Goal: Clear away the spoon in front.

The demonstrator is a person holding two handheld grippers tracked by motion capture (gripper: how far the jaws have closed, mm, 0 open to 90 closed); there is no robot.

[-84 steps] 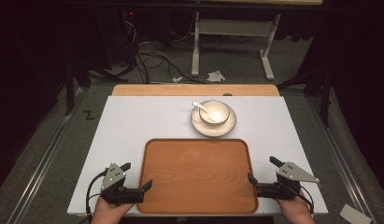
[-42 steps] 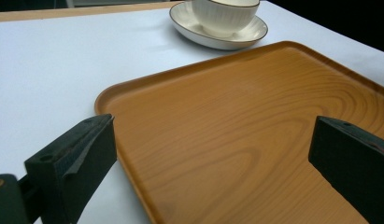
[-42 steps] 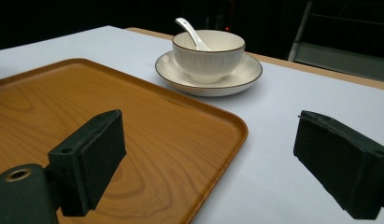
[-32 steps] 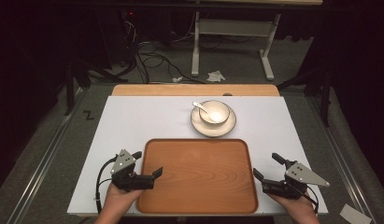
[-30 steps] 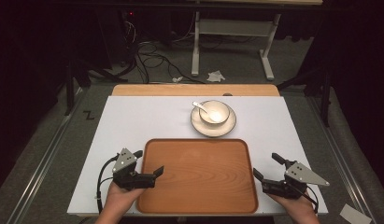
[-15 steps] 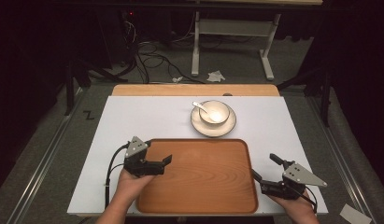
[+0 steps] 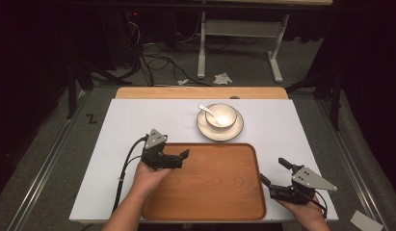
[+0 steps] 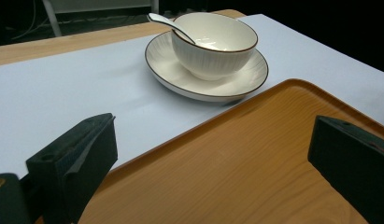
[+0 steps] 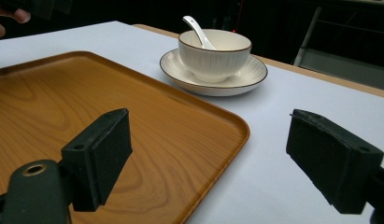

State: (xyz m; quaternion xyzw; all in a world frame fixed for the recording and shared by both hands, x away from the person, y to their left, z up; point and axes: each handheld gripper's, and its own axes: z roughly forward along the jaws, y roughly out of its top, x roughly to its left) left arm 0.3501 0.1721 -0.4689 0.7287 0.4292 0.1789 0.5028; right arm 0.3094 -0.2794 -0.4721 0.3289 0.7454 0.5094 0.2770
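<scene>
Wooden tray lying flat at the near middle of the white table, long side toward the person, nothing on it.

Left gripper over the tray's far left corner, pointing across the tray. Jaws spread wide in the left gripper view, one over the white tabletop and the other over the wood, with the tray's rim running between them. Nothing clamped and no pad pressing on anything. Can't tell whether any part actually touches the rim.

Right gripper just off the tray's right edge, near the front corner, hand coming in from the bottom. Jaws apart there too, though they've just been closing a bit, with nothing between them. In the right gripper view, one jaw over the tray's corner, the other over bare table. Not gripping the tray.

Further out, just past the tray's far edge: white ribbed bowl with a brown rim, sitting upright on a matching saucer. White spoon in the bowl, handle leaning out over the rim on the left. Saucer close to the tray, can't tell if touching.
</scene>
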